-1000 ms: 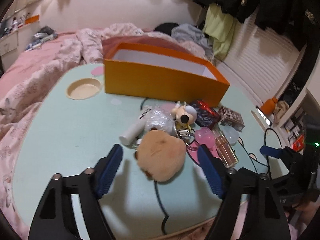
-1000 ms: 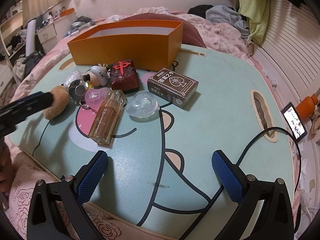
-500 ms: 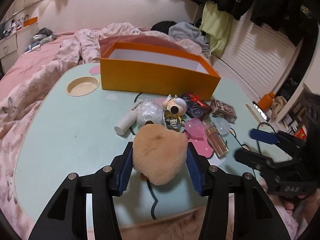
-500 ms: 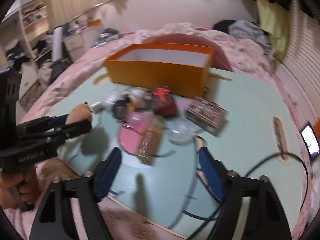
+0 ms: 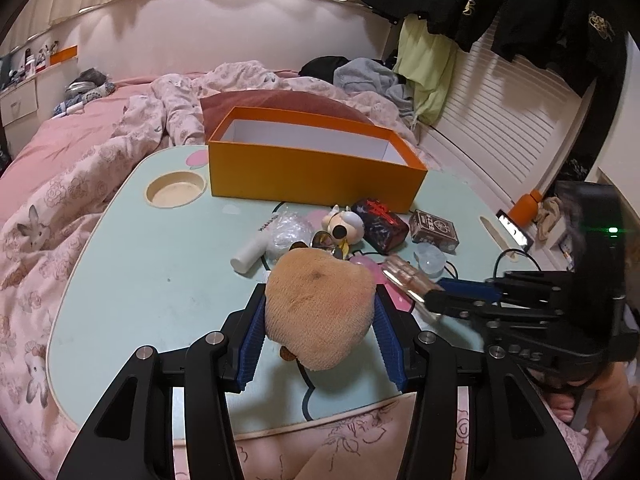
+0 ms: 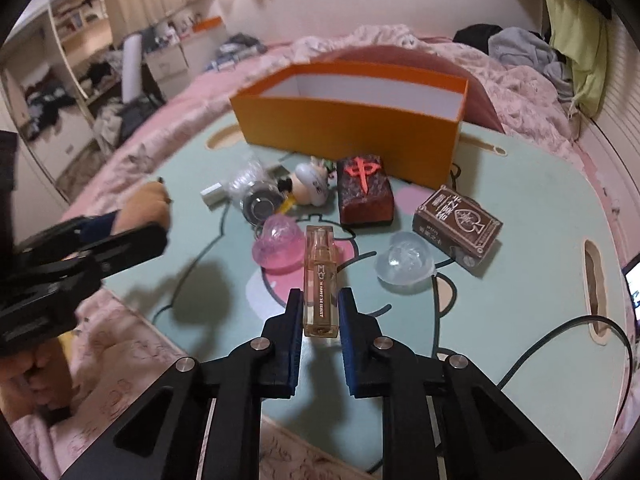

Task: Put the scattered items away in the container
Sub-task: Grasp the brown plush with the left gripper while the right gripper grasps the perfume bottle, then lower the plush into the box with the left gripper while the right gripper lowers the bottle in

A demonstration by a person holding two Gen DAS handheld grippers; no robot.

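Right wrist: right tool (image 6: pixel 320 312) clamps perfume bottle (image 6: pixel 319 280).

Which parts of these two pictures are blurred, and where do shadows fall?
Right wrist view: left gripper smeared, perfume bottle sharp, dark shadow on the table. Left wrist view: plush toy sharp, right gripper slightly soft; strong fisheye bending.

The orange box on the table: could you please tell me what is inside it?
The orange box shows only bare white inner walls; no item appears in the visible part. Its floor is hidden behind the near wall in both views, so low items cannot be ruled out.
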